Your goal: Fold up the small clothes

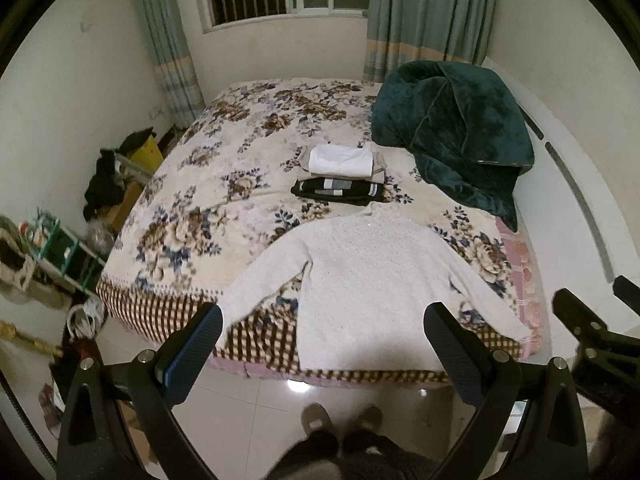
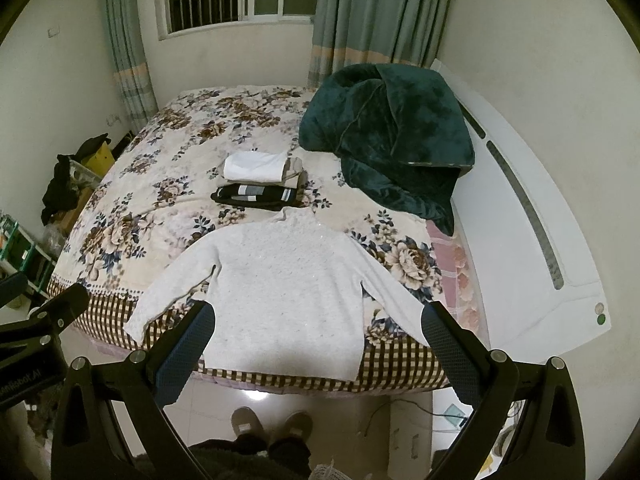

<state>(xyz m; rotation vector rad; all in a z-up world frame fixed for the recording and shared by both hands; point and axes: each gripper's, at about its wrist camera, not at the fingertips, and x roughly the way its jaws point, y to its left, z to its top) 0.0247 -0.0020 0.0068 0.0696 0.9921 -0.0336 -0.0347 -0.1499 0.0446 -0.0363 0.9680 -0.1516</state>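
A small white knit sweater [image 1: 372,276] lies flat on the floral bed cover [image 1: 224,160], sleeves spread, hem at the near bed edge; it also shows in the right wrist view [image 2: 288,292]. Behind it lie a folded black striped garment [image 1: 340,190] and a folded white garment on a beige one [image 1: 340,160], also seen as the black one [image 2: 256,196] and the white one [image 2: 254,168]. My left gripper [image 1: 326,320] is open and empty, held above the floor before the hem. My right gripper [image 2: 318,320] is open and empty, likewise short of the hem.
A dark green blanket [image 1: 456,128] is heaped at the bed's far right. A white headboard [image 2: 532,220] runs along the right. Boxes and dark clothes [image 1: 108,176] crowd the floor at left. My slippers [image 2: 272,424] stand on the tiled floor.
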